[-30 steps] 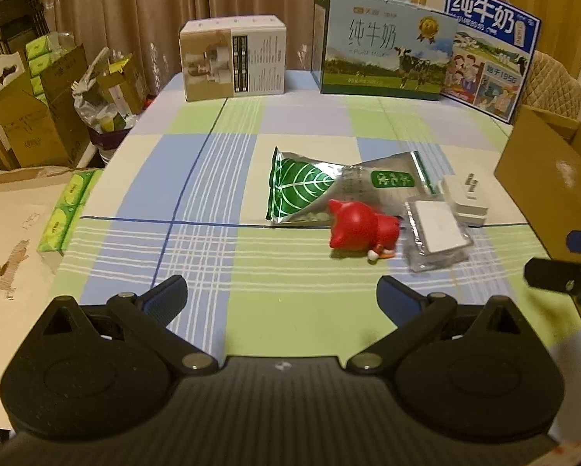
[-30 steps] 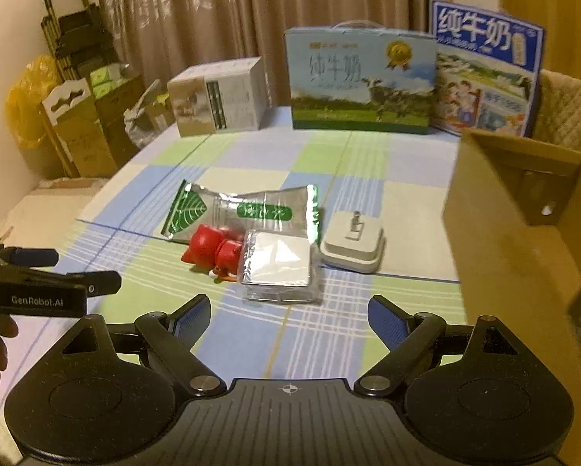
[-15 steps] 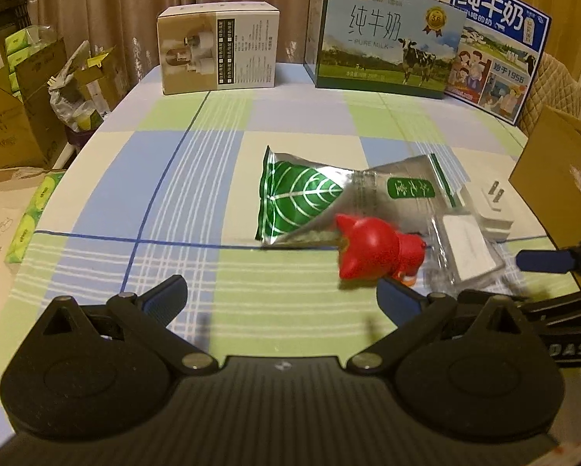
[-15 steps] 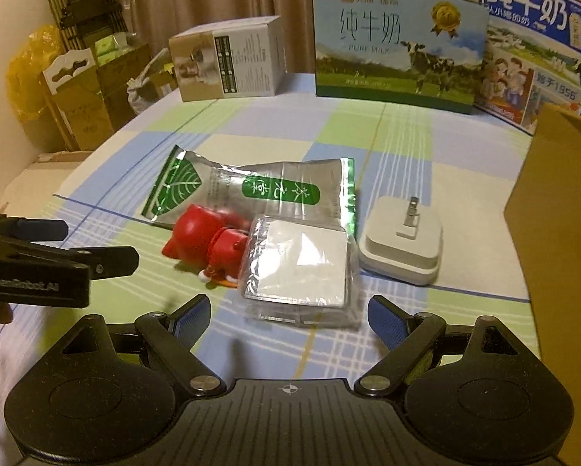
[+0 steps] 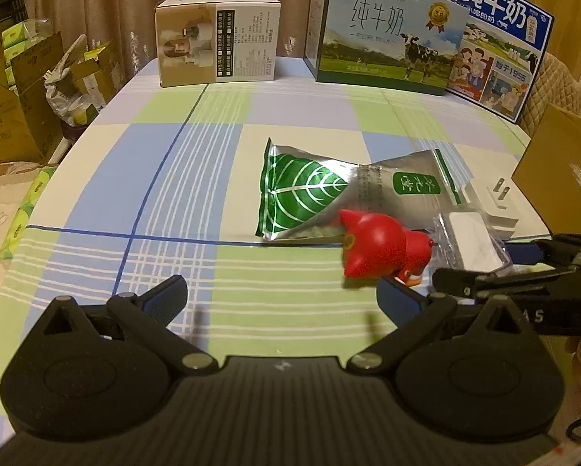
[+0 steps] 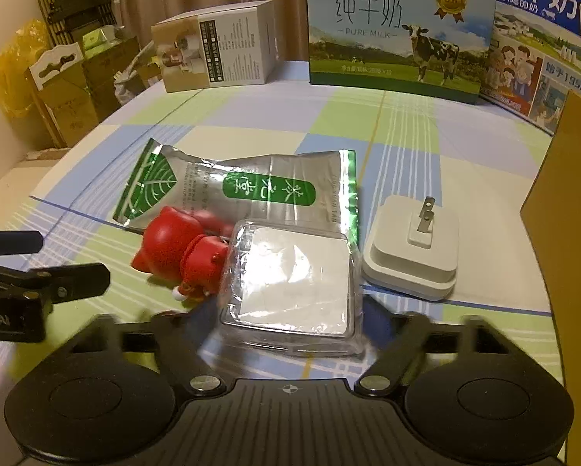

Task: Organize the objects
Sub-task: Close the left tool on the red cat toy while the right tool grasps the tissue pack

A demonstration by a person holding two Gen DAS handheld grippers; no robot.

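Note:
On the checked tablecloth lie a silver and green foil bag (image 5: 329, 194) (image 6: 251, 190), a red toy figure (image 5: 379, 248) (image 6: 181, 252), a clear plastic packet with a white pad (image 6: 290, 287) (image 5: 472, 244) and a white plug adapter (image 6: 414, 248) (image 5: 496, 202). My left gripper (image 5: 282, 295) is open and empty, its right finger just below the red toy. My right gripper (image 6: 286, 326) is open, its blurred fingers on either side of the packet's near edge.
A brown cardboard box (image 6: 569, 233) (image 5: 562, 186) stands at the right. A toilet-paper carton (image 5: 216, 42) and two milk cartons (image 5: 383, 31) (image 5: 500, 39) stand along the table's far edge. Cardboard boxes (image 5: 14, 108) sit on the floor at the left.
Both grippers have moved forward towards the objects. The right gripper's fingers have reached the packet's sides and are blurred with motion. The left gripper has come close to the red toy.

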